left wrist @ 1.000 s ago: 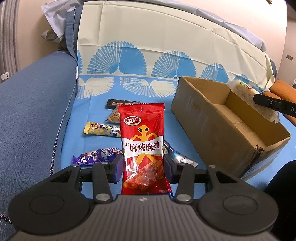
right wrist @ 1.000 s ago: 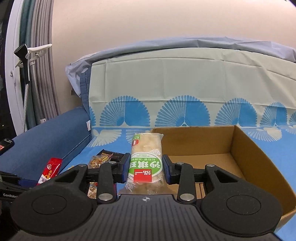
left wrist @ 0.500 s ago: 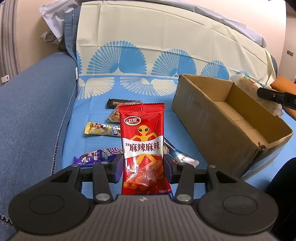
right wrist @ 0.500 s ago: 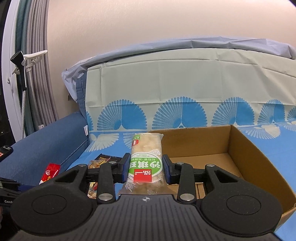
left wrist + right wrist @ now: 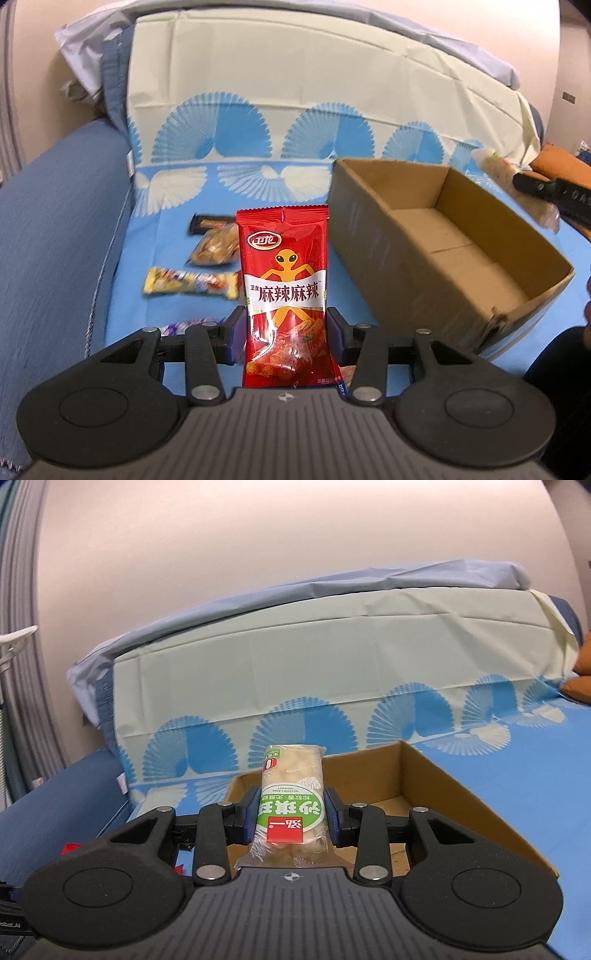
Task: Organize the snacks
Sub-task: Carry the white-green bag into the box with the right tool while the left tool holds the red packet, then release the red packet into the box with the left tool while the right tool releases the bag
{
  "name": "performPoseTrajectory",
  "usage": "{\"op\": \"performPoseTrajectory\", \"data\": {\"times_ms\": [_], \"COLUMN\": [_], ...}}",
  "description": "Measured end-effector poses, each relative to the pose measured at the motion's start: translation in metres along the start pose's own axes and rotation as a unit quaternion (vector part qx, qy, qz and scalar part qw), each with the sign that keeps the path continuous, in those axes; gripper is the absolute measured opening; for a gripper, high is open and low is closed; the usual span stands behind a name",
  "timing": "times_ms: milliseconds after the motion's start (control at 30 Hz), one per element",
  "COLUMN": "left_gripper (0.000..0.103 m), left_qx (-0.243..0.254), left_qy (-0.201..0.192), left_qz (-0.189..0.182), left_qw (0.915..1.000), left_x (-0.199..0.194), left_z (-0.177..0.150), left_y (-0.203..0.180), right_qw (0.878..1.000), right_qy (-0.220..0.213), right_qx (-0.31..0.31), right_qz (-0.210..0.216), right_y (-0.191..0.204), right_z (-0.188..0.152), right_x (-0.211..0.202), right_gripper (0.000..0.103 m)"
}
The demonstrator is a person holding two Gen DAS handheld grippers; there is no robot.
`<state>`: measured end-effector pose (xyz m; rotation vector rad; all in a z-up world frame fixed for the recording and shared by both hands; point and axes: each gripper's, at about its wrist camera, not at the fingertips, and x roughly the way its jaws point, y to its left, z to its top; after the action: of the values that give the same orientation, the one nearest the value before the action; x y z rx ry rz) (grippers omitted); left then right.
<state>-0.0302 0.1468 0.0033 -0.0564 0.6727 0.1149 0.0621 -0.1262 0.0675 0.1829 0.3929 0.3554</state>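
left tool (image 5: 284,332) grips red packet (image 5: 284,288) beside box (image 5: 373,258) rim

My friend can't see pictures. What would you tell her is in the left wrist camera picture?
The left gripper holds a red spicy snack packet upright, pinched between its two fingers. To the right, an open cardboard box sits empty on a blue sofa cover. More snack packets lie behind, including a yellow one.

The red snack packet (image 5: 284,295) reads "卫龙" and "麻辣麻辣"; the green-labelled packet's (image 5: 291,805) print sits upside down.
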Motion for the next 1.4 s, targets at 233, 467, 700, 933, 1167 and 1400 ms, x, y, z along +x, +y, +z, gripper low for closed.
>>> {"op": "performPoseTrajectory", "data": {"times_ms": [233, 467, 700, 933, 1167, 1400], "left_gripper": [0.05, 0.049, 0.049, 0.049, 0.049, 0.049], "left_qx": [0.02, 0.029, 0.032, 0.037, 0.049, 0.049], "left_qy": [-0.022, -0.038, -0.054, -0.062, -0.07, -0.08], "left_qz": [-0.018, -0.034, -0.051, -0.066, -0.078, -0.087], "left_qw": [0.9994, 0.9983, 0.9967, 0.9952, 0.9933, 0.9918], "left_x": [0.0, 0.007, 0.015, 0.031, 0.042, 0.051], "left_z": [0.028, 0.057, 0.082, 0.104, 0.121, 0.136], "left_y": [-0.034, -0.071, -0.11, -0.144, -0.17, -0.187], "right_qw": [0.999, 0.998, 0.997, 0.996, 0.991, 0.99], "right_qy": [-0.014, -0.015, -0.012, -0.016, -0.034, -0.03], "right_qx": [0.018, 0.038, 0.049, 0.064, 0.103, 0.115], "right_qz": [-0.034, -0.055, -0.052, -0.055, -0.082, -0.08], "right_y": [-0.008, -0.014, -0.017, -0.023, -0.039, -0.046], "right_z": [0.0, -0.001, 0.0, 0.001, 0.002, 0.001], "right_x": [0.002, 0.007, 0.011, 0.01, 0.007, 0.01], "right_gripper": [0.037, 0.037, 0.037, 0.037, 0.037, 0.037]}}
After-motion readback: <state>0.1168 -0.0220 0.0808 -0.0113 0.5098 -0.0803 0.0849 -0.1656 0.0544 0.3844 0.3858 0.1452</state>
